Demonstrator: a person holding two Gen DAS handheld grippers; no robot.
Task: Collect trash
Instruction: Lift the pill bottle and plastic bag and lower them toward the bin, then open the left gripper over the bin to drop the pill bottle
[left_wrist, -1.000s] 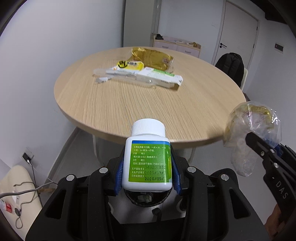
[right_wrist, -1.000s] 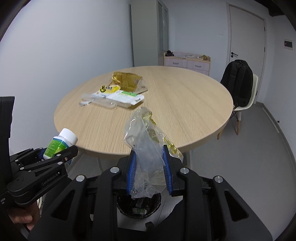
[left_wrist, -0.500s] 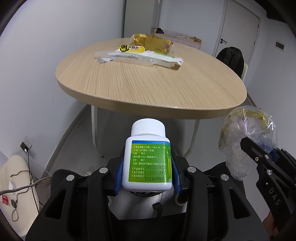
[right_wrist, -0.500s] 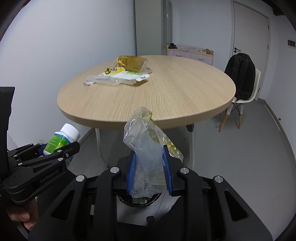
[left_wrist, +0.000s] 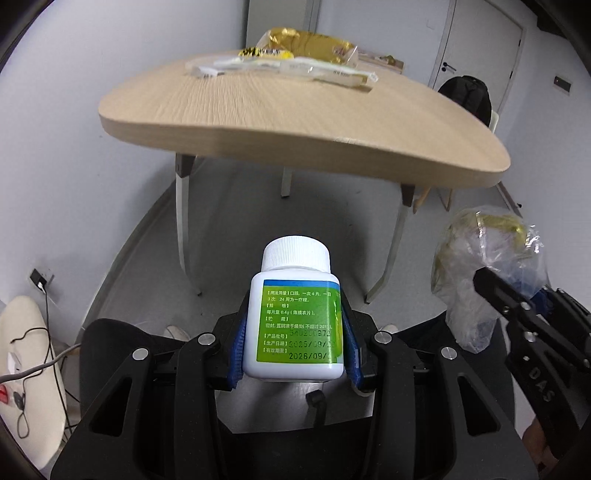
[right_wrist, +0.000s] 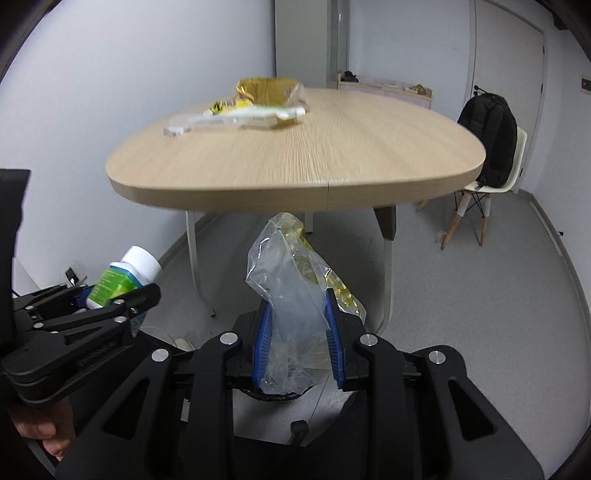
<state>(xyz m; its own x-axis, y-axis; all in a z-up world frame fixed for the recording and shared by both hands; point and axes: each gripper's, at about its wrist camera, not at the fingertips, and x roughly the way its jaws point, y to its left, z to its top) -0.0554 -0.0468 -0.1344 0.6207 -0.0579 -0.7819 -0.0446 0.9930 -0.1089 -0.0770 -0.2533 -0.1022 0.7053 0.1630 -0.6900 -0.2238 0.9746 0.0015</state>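
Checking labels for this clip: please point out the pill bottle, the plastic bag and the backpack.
Pill bottle (left_wrist: 295, 325): left wrist view, on its green label.
Plastic bag (right_wrist: 291, 295): right wrist view, on the clear film between the pads.
Backpack (right_wrist: 491, 136): right wrist view, on its black front.

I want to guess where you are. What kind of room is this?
Probably a small office or meeting room: a round wooden table, a chair with a backpack on it, and a plain door.

Office meeting room: round wooden table (right_wrist: 332, 162), plain door (right_wrist: 506, 55), grey floor (right_wrist: 498, 295)
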